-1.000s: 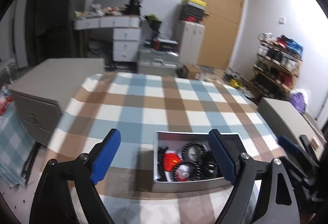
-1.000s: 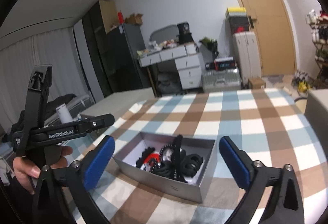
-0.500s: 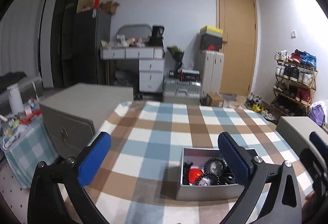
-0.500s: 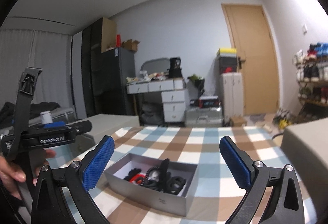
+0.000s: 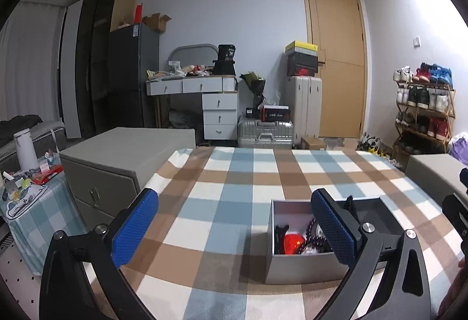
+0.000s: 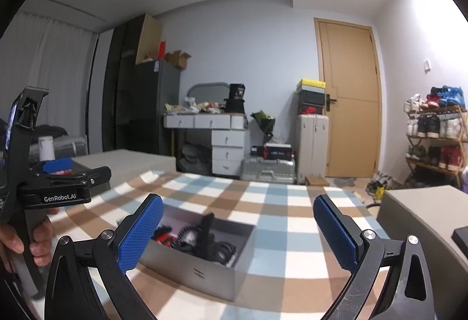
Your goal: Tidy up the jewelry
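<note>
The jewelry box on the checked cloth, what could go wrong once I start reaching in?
The dark beaded pieces in the grey box lie heaped, so several may lift together. The box looks light and could slide on the checked cloth. Both tongs, left and right, are wide open and might catch its walls.

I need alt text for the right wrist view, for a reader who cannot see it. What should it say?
An open grey box of dark jewelry sits on a checked tablecloth, seen between the blue pads of the open, empty right gripper. At the left edge a hand holds the left gripper; behind are a cluttered room and a wooden door.
</note>
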